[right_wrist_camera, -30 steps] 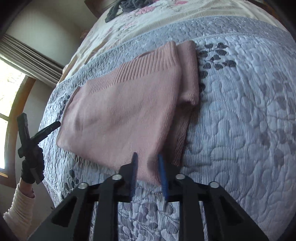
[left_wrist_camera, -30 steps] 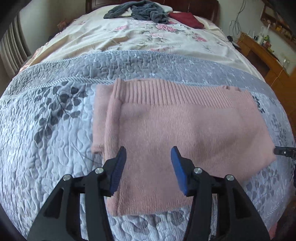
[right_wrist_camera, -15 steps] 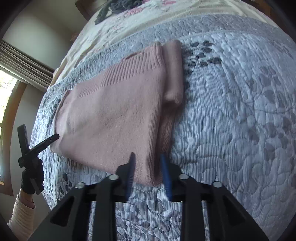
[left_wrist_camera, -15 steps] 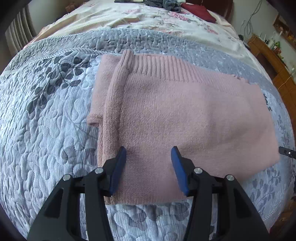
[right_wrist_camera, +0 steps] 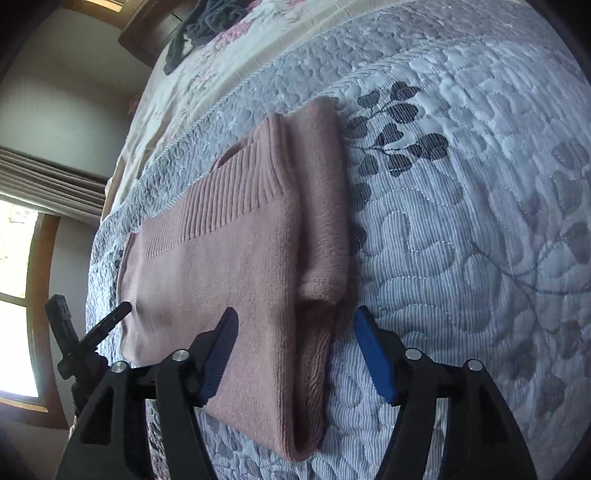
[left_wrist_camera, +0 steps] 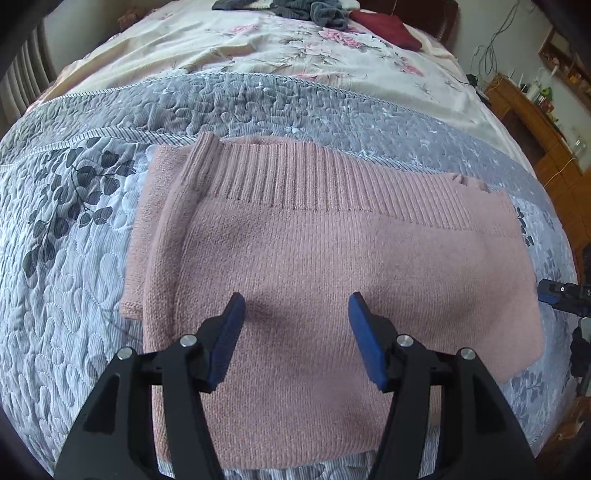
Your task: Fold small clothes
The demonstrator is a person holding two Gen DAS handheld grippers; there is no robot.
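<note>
Jaws of both grippers gape apart over the folded pink sweater, no writing legible.

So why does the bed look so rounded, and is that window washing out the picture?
Left wrist view: the fisheye lens bulges the grey quilt into a dome, and the pink sweater is evenly lit and sharp. Right wrist view: same bulge, the window is blown out white, and the corners go black.

Home bedroom: quilted bed, wooden headboard, curtained window.
</note>
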